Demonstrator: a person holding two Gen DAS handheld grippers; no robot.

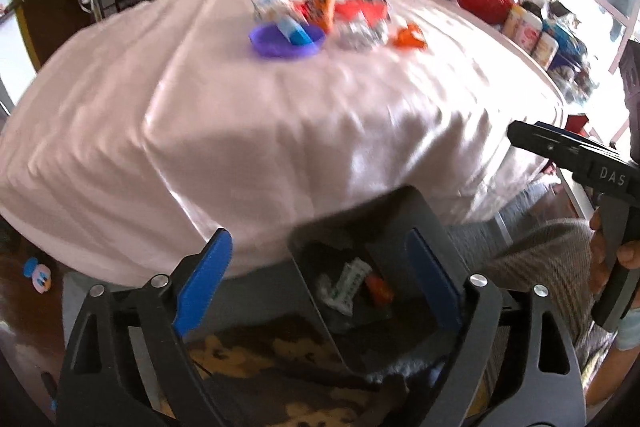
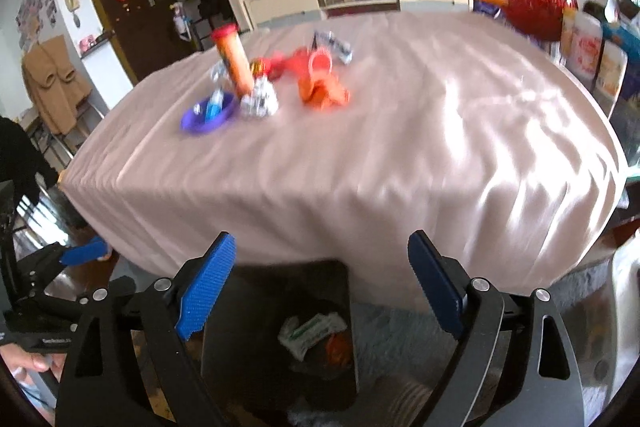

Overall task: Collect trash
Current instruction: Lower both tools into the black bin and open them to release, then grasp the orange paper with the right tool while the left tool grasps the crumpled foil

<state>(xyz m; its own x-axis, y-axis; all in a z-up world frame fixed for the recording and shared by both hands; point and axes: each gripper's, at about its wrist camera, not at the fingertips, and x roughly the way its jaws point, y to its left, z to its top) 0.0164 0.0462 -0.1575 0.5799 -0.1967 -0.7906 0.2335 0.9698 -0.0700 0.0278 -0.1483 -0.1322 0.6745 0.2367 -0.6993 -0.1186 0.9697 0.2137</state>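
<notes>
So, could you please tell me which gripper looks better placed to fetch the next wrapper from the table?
Probably the right gripper: jaws open and empty, and the orange wrapper lies nearer its centreline. The left gripper, also open and empty, sees the trash pile from a similar distance, so the margin is small.

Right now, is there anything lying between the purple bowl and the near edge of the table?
Nothing. In both views only bare pink tablecloth stretches from the purple bowl to the near edge.
</notes>
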